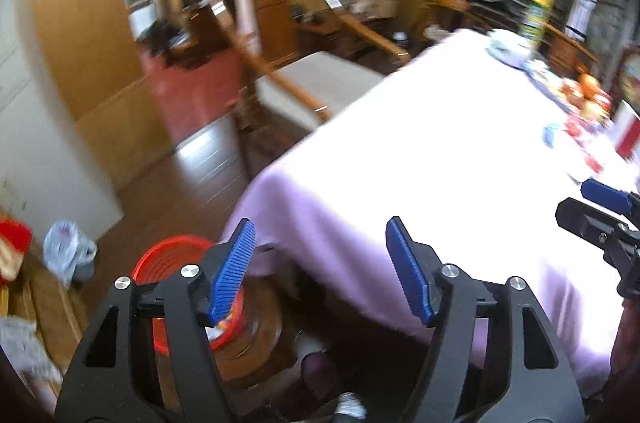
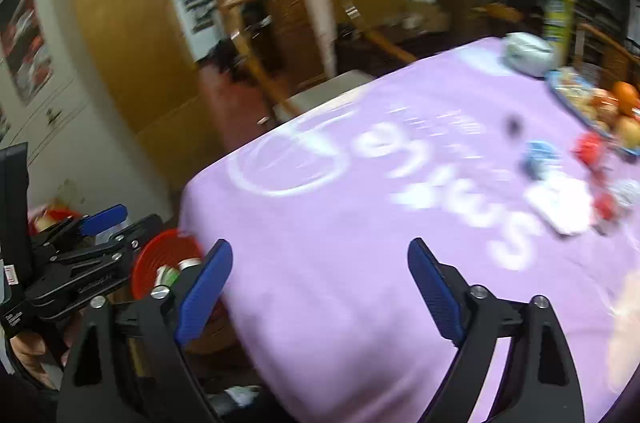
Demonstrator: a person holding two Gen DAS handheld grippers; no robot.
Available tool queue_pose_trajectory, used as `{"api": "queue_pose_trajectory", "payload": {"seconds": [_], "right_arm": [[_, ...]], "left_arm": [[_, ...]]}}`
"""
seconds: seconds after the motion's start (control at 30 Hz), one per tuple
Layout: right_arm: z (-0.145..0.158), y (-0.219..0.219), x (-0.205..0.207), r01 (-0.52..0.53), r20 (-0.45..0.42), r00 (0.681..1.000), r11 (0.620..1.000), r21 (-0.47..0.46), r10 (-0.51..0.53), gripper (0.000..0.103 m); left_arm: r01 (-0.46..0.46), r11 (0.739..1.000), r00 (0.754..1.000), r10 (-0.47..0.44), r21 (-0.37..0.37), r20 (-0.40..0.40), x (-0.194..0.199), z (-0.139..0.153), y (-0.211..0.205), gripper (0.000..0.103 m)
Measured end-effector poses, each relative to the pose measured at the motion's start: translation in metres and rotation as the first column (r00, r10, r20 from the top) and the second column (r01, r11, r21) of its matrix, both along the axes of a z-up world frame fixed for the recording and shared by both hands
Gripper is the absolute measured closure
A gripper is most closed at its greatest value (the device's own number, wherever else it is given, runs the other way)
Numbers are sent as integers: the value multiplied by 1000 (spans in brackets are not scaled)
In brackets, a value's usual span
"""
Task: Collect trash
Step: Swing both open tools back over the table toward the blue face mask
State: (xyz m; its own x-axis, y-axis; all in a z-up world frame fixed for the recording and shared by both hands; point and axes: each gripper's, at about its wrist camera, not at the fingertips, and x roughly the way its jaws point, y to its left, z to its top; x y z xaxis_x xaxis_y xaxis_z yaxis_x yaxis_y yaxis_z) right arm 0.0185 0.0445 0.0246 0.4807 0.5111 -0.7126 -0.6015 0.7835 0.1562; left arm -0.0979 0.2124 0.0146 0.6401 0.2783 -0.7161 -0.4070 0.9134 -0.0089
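My left gripper (image 1: pixel 320 235) is open with nothing between its blue pads, hanging over the near corner of the table (image 1: pixel 420 143), which has a lilac cloth. A red bin (image 1: pixel 176 251) sits below it to the left on a round wooden stool; in the right wrist view the red bin (image 2: pixel 168 259) holds cans. My right gripper (image 2: pixel 320 251) is open and empty above the cloth. Loose trash lies at the table's right: a blue wrapper (image 2: pixel 540 159), red wrappers (image 2: pixel 592 147) and a white packet (image 2: pixel 564 207). Each view shows the other gripper at its edge, the left gripper (image 2: pixel 124 219) and the right gripper (image 1: pixel 588 205).
A plate of fruit (image 2: pixel 592 99), a tall yellow can (image 2: pixel 558 11) and a pale crumpled thing (image 2: pixel 528 53) stand at the far right of the table. A wooden chair (image 1: pixel 304 83) stands at the table's far side. A plastic bag (image 1: pixel 68 251) lies on the floor beside a white cabinet.
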Motion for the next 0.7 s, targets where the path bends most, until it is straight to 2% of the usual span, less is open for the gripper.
{"api": "queue_pose_trajectory", "payload": {"seconds": [0.23, 0.47, 0.7], "right_arm": [[22, -103, 17, 206, 59, 976, 977, 48, -209, 12], [21, -179, 46, 382, 77, 919, 922, 57, -386, 12], [5, -237, 72, 519, 40, 853, 853, 51, -521, 11]], "left_arm": [[161, 986, 985, -163, 42, 47, 42, 24, -74, 30], [255, 966, 965, -257, 52, 43, 86, 28, -133, 28], [306, 950, 951, -308, 58, 25, 131, 27, -168, 28]]}}
